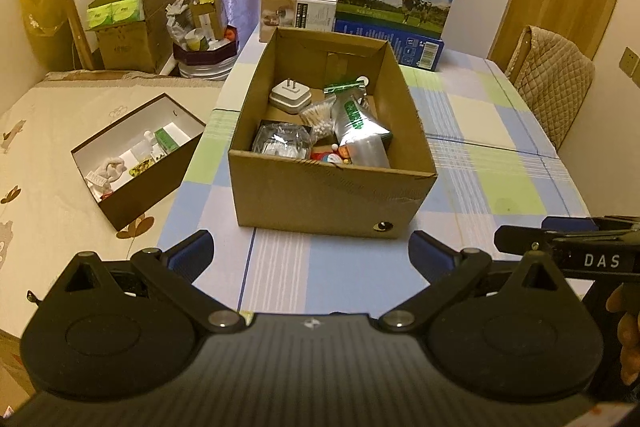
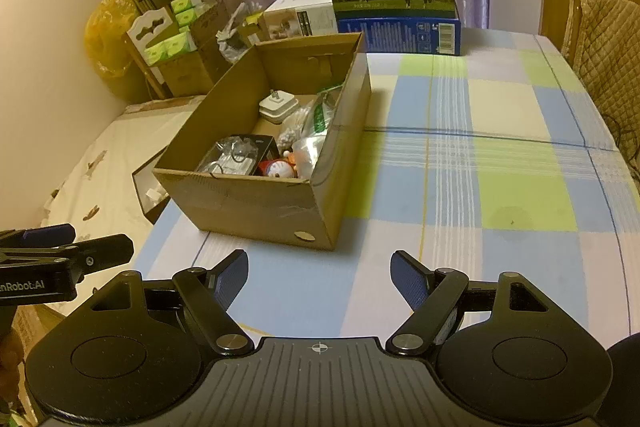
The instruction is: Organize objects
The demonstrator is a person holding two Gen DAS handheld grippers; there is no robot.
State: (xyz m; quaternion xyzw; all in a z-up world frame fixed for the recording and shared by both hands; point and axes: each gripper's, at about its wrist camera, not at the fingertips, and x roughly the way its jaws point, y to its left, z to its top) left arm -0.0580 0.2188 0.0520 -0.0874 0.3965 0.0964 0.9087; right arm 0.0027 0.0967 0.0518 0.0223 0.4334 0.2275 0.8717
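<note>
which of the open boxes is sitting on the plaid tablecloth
The tan cardboard box holding the white plug and cotton swabs. The other open one, the dark box with a white inside, sits off the table on the beige patterned surface.

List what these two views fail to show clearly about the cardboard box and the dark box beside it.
- Cardboard box floor nearest the cameras: hidden in both views by its own front wall.
- Dark box: in the right wrist view the cardboard box covers nearly all of it; contents unseen.
- Dark box contents: left wrist view, too small to identify.
- Silver pouch print: blurred in both views.
- Red and white toy: partly buried under the pouch.
</note>
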